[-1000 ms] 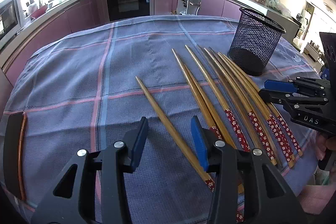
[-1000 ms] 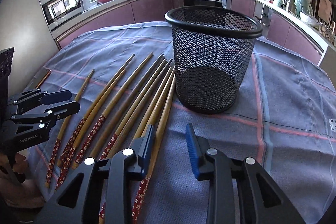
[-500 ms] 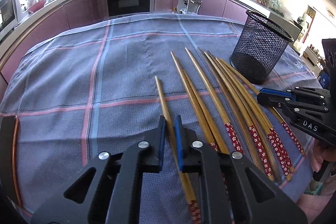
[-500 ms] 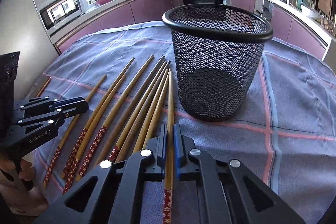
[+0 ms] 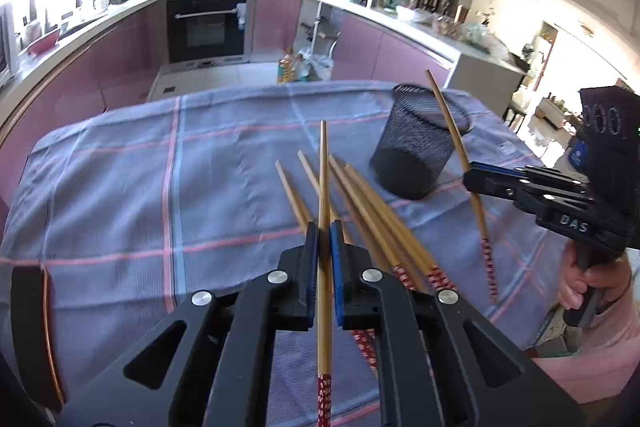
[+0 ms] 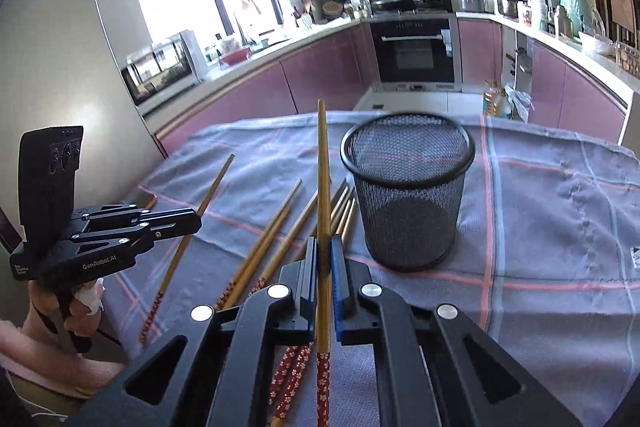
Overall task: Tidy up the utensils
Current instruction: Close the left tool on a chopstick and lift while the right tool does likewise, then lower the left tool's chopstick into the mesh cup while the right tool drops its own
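My left gripper is shut on a wooden chopstick with a red flowered end, lifted off the cloth and pointing away. My right gripper is shut on another chopstick, also lifted, tip up. In the left wrist view the right gripper holds its chopstick tilted in front of the black mesh cup. The cup stands upright just right of my right gripper. Several chopsticks lie on the cloth; they also show in the right wrist view. The left gripper shows at left there.
The table is covered by a blue-grey checked cloth. Its near right edge is beside the hand holding the right gripper. Purple kitchen cabinets and an oven stand beyond the table.
Both grippers, shut on one chopstick each half a second ago, have lifted them off the cloth and risen. A second ago both were open over the chopsticks.
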Demonstrator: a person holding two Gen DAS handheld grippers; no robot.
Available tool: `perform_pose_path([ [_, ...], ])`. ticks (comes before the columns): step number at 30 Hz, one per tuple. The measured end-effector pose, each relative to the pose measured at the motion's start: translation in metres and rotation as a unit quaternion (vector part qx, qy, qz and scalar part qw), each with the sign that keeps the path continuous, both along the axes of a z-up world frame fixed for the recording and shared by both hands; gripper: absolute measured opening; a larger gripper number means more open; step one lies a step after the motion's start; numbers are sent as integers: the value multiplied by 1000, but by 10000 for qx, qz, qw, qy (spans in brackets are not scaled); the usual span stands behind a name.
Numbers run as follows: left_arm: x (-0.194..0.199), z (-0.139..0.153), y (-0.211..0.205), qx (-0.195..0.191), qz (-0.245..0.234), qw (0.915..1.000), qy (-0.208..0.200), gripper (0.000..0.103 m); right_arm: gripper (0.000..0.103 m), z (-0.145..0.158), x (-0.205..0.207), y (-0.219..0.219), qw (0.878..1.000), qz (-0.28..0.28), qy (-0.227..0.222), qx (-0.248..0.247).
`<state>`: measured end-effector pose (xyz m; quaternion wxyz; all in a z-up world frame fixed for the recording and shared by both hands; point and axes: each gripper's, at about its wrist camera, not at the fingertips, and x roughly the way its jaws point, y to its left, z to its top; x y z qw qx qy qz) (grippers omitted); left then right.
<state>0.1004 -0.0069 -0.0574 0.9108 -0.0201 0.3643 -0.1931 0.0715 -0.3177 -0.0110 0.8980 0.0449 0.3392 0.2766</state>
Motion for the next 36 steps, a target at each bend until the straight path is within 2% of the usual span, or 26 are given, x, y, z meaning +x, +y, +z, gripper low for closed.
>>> perform_pose_path([
  [11, -21, 77, -14, -390, -425, 9954, -767, 7, 6, 49, 3, -25, 9967, -55, -633, 503],
  [19, -2, 127, -35, -788, -677, 9870, -1226, 7, 6, 89, 22, -41, 9909, -220, -1162, 645],
  [25, 18, 165, -56, -966, -648, 9817, -1511, 7, 6, 109, 45, -46, 9857, -465, -1504, 610],
  [31, 41, 181, -78, -1035, -582, 9812, -1520, 7, 6, 104, 73, -51, 9856, -623, -1437, 635],
  [36, 64, 161, -103, -777, -637, 9887, -1113, 7, 6, 71, 90, -44, 9924, -558, -1032, 381],
])
